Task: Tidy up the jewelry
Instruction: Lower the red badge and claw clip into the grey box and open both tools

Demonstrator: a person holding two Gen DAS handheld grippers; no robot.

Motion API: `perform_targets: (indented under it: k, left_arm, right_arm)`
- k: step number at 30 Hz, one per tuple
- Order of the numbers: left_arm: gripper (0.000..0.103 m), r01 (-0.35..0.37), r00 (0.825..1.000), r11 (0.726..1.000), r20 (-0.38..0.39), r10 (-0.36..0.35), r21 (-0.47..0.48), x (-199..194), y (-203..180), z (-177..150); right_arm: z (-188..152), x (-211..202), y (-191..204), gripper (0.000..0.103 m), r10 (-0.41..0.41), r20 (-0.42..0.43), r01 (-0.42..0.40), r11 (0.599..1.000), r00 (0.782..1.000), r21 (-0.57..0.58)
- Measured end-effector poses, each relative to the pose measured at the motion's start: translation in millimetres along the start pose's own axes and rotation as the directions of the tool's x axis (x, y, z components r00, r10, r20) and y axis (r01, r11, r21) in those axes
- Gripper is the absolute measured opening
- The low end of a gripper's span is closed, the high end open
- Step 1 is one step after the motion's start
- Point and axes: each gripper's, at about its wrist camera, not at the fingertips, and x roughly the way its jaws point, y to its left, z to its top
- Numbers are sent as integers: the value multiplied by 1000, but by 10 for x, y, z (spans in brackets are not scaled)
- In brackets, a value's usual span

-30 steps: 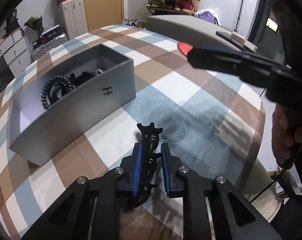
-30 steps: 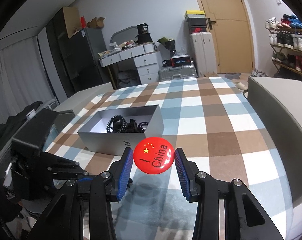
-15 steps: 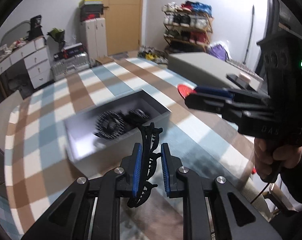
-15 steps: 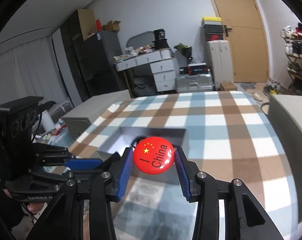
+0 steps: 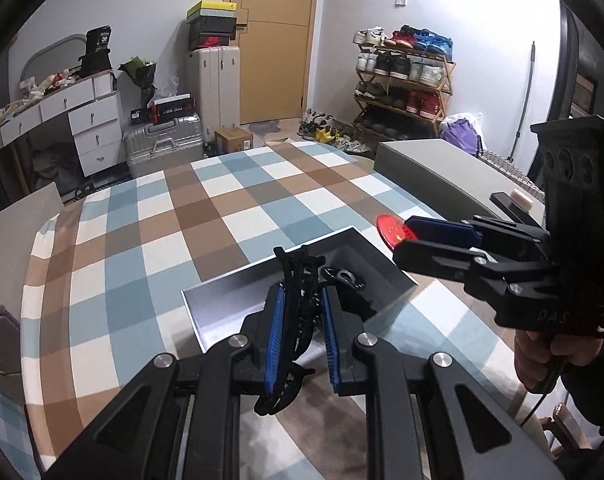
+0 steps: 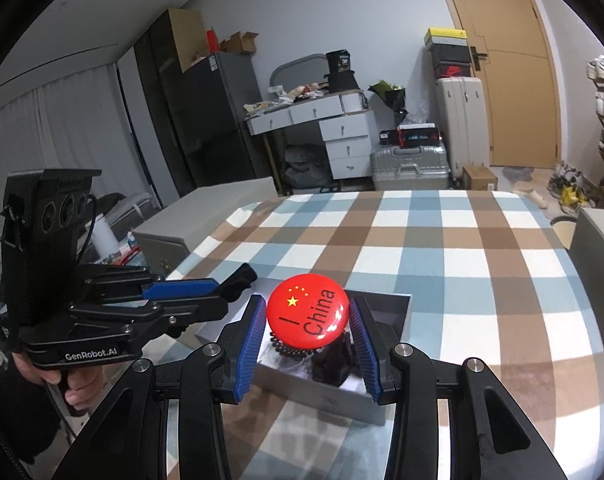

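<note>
My left gripper (image 5: 299, 298) is shut on a black hair clip (image 5: 297, 272), which stands up between the blue pads over the open grey box (image 5: 217, 300). My right gripper (image 6: 308, 304) is shut on a round red "I China" badge (image 6: 308, 320) and hangs just above the same grey box (image 6: 406, 312). A black beaded bracelet (image 6: 285, 350) and other dark pieces (image 6: 334, 360) lie inside the box. In the left wrist view the right gripper (image 5: 406, 236) comes in from the right with the badge (image 5: 386, 228) at the box's far corner. The left gripper (image 6: 225, 288) shows at the left of the right wrist view.
The box sits on a table with a blue, brown and white chequered cloth (image 6: 442, 248). Grey cabinets (image 5: 434, 164) flank the table, one with a dark phone (image 5: 510, 200) on it. Suitcases (image 5: 163, 148), drawers and a shoe rack (image 5: 402, 80) stand beyond.
Both grippers have lifted and swung toward the grey box, which now lies right under their fingertips. The clip and the badge stay gripped as before.
</note>
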Motion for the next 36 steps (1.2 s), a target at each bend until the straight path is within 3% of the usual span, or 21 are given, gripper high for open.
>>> perform_targets:
  k: [11, 24, 26, 28, 30, 36]
  left_arm:
    - [14, 35, 999, 999, -35, -33, 40, 170, 33, 59]
    - [14, 82, 993, 996, -81, -85, -36, 388, 132, 72]
    - [18, 65, 995, 997, -75, -68, -41, 373, 135, 80]
    - [30, 31, 996, 998, -78, -35, -48, 363, 150, 86]
    - [44, 43, 997, 997, -64, -46, -57, 322, 156, 85]
    - [47, 23, 999, 998, -35, -26, -64, 219, 158, 87]
  right_arm:
    - [39, 251, -77, 42, 1, -41, -1, 1000, 999, -4]
    - [-47, 536, -195, 42, -32, -158, 32, 999, 987, -3]
    - [-61, 537, -208, 43, -43, -152, 44, 999, 987, 3]
    - [-62, 522, -226, 48, -39, -149, 41, 999, 988, 13]
    - [-58, 486, -242, 49, -40, -135, 43, 999, 990, 21]
    - [-18, 323, -217, 54, -44, -79, 46, 999, 996, 25]
